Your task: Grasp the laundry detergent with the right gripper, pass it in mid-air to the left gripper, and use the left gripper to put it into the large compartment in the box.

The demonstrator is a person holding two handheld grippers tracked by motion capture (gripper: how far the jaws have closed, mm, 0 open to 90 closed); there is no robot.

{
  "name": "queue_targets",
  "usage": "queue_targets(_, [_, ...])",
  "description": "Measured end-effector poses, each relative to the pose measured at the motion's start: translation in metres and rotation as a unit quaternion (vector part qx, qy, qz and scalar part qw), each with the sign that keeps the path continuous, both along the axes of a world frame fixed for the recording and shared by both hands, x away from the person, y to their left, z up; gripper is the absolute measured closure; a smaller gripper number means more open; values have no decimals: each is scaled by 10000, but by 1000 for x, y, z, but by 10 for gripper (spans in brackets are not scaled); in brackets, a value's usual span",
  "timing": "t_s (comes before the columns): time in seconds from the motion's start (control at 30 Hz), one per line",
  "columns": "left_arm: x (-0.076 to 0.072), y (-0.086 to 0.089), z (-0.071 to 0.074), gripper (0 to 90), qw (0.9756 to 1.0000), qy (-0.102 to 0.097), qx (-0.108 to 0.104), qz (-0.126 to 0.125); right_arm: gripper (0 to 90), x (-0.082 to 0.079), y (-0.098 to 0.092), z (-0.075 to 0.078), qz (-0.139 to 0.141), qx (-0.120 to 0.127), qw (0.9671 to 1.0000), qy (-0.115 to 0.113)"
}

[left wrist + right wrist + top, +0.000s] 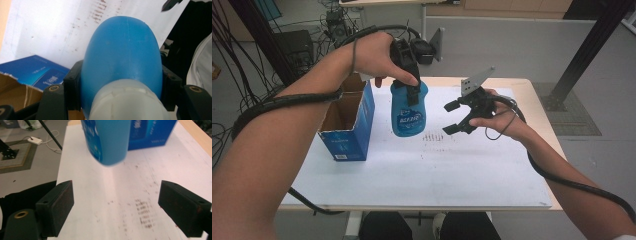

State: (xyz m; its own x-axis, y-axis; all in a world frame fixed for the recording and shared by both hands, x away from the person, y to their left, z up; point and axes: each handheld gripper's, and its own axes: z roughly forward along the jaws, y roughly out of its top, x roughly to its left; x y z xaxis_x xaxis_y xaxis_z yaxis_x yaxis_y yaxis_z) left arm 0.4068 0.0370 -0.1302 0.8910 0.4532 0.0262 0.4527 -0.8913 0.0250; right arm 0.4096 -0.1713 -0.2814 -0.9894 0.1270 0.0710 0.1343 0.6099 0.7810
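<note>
The blue bottle (408, 112) hangs upright, long axis vertical, white cap end up and base down, lifted clear of the white tabletop (422, 170) just right of the open blue box (348, 125). The left tongs (409, 82) are clamped on its neck from above. The right tongs (455, 117) sit off to its right, spread wide, nothing between them.

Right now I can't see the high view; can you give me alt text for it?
The left hand-held gripper holds a blue bottle by its top, lifted above the white table, beside an open blue cardboard box. The right hand-held gripper hangs open and empty just right of the bottle.
</note>
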Motion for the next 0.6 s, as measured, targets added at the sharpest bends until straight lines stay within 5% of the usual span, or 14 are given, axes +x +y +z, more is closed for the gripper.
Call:
queue_targets(0.33, [8,19,27,372,9974,-243,-2,685,41,1,-37,9,-539,-501,9973,22])
queue_targets(0.5, [13,32,39,372,9939,-356,11,1049,41,1,-52,15,-729,-674,9950,31])
queue_targets(0.6, [17,41,46,372,9897,-354,-18,1384,44,1,-61,18,-831,-778,9935,4])
